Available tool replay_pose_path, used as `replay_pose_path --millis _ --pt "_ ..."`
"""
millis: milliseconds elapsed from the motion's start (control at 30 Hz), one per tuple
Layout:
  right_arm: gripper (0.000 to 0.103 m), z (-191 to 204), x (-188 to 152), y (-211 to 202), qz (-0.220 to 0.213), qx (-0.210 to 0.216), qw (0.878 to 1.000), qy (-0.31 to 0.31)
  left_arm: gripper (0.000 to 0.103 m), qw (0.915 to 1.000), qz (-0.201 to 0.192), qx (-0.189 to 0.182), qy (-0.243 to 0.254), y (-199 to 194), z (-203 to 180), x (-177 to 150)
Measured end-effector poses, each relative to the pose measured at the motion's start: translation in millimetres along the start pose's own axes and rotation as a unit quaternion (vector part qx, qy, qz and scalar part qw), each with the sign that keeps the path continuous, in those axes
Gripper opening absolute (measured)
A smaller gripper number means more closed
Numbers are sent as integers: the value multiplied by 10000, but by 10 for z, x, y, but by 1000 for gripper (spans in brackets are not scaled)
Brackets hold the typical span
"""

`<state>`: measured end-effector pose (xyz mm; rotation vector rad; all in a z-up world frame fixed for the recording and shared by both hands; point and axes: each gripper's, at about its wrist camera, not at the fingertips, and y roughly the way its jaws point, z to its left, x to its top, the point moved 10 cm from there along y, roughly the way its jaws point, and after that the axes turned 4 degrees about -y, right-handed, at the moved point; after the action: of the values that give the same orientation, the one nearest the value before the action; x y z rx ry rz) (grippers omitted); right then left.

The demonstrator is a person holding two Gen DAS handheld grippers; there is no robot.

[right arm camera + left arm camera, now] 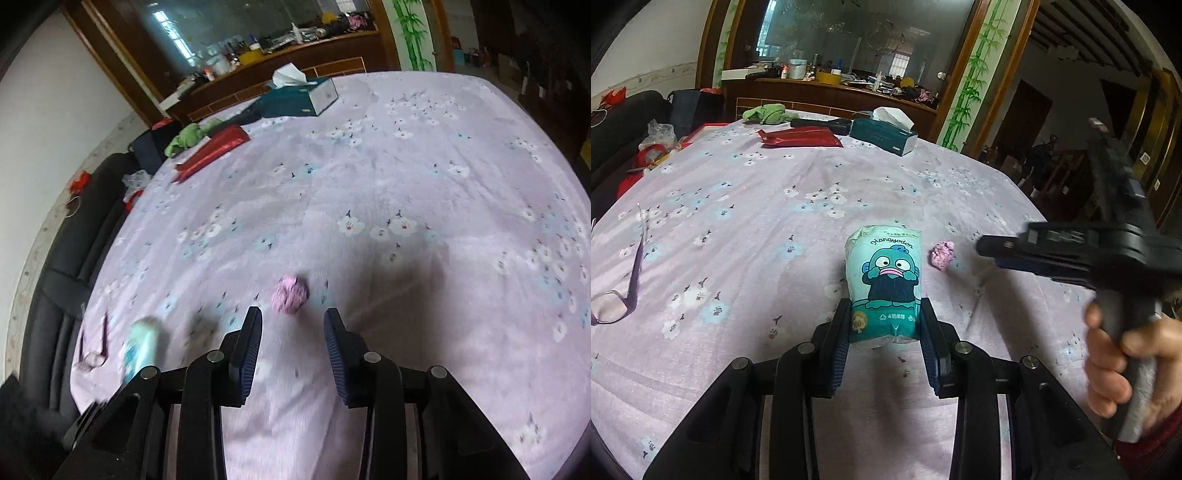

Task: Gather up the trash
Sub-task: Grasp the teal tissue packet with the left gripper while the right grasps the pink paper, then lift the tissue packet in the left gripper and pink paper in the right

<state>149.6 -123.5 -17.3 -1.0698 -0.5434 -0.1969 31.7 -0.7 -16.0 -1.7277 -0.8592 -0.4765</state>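
Lying on the lilac flowered tablecloth (746,206), a crumpled pink paper ball (942,255), small and alone, just right of a teal tissue pack (886,284) printed with a cartoon fish face. Seen from the right wrist too, same pink ball (290,294) just ahead of the right gripper (293,323), slightly left of the gap's centre, not touched by either finger; jaws spread apart with only cloth between them. Right gripper (982,245) also visible in the left view, blurred, tips pointing toward the ball but apart from it, handle wrapped by a hand (1123,365). Clamped around the lower part of the tissue pack, the left gripper (886,314), both ribbed blue fingers (842,350) pressed against the pack's sides, pack standing upright. Same pack (142,349) blurred at the lower left of the right view. Further out: purple-framed glasses (617,295) near the table's left edge; a red pouch (799,137), a green cloth (766,113) and a dark green tissue box (884,134) with a white sheet sticking up, all along the far edge, well apart from the ball. Beyond the table, a cluttered wooden counter (827,88) under a big window, and dark seating (66,258) on the left side.
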Motion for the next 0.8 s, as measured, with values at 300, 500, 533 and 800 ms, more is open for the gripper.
replay_pose_path --millis 300,500,533,800 --pt "36 120 78 402 202 -255 9993 -200 34 10000 27 17 -31 42 80 -28" --pt "23 129 2 398 171 -281 9990 -293 33 10000 -21 57 -10 18 69 -32" --pt "23 121 -23 323 111 -247 9992 -295 33 10000 -43 72 9 9 58 -31" --pt "23 -44 -370 -459 -644 -388 9964 -381 34 9991 -263 60 341 -100 -269 -113"
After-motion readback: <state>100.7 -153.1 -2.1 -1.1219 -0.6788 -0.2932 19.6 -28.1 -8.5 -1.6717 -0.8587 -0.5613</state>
